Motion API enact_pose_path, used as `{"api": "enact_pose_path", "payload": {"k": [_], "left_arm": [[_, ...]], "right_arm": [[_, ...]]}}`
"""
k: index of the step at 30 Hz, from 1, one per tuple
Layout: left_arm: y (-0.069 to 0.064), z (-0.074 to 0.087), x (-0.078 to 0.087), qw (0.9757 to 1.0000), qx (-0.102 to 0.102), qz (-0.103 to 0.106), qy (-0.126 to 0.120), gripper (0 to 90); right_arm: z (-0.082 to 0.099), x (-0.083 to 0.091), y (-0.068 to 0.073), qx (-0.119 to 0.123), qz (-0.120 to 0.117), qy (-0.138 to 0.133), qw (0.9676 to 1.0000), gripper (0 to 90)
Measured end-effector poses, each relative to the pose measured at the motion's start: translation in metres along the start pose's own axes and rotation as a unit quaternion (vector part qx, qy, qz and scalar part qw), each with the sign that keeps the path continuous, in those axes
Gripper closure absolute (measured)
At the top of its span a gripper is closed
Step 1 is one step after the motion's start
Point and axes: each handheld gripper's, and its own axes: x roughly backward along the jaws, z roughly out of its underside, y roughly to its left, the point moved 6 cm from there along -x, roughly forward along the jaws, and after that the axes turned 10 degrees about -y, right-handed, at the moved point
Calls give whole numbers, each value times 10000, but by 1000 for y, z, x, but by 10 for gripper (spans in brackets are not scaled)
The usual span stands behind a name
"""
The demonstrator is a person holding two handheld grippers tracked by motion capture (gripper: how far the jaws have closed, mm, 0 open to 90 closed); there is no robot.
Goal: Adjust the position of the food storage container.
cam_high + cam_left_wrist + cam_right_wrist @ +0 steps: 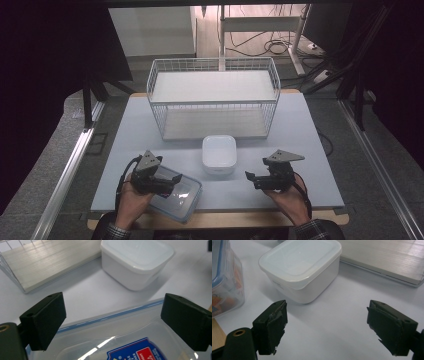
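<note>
A clear plastic box [184, 199] with a blue-edged lid and a printed label lies at the table's front left corner. My left gripper [171, 181] hovers just over it, open; in the left gripper view its jaws [112, 312] stand wide over the lid [120, 340] without pressing on it. A white lidded tub [219, 154] sits mid-table, beyond the clear box [137, 260]. My right gripper [251, 178] is to the tub's right near the front edge, open and pointing toward it. Nothing lies between its jaws [327, 315]; the tub [302, 267] is ahead and the clear box [224, 277] at the left edge.
A white wire basket [160, 115] with a wooden floor [45, 262] and an upper shelf stands at the back of the pale table [300, 130]. Its floor edge [387, 257] lies behind the tub. Metal rails run along both sides of the table, and cables lie on the floor behind it.
</note>
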Motion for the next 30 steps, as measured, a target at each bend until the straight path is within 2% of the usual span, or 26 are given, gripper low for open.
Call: {"api": "enact_pose_path", "payload": {"k": [6, 9, 15, 22, 27, 30], "left_arm": [[-6, -12, 9, 9997, -85, 24, -207, 70], [-10, -14, 10, 9992, -271, -29, -279, 80], [-9, -11, 6, 9994, -280, -10, -223, 76], [-3, -7, 6, 9994, -281, -73, -193, 75], [-3, -7, 7, 9993, -308, -78, -204, 74], [-3, -8, 8, 9991, -347, -74, -246, 63]], "right_arm": [[-6, 4, 2, 12, -20, -92, 10000, 194], [-11, 7, 2, 54, -7, -143, 9999, 208], [-9, 5, 1, -77, -140, -85, 9998, 231], [-8, 2, 1, -44, -168, -19, 9998, 235], [-15, 1, 3, 37, -173, 8, 9998, 326], [-20, -2, 7, 140, -320, 86, 9994, 395]]}}
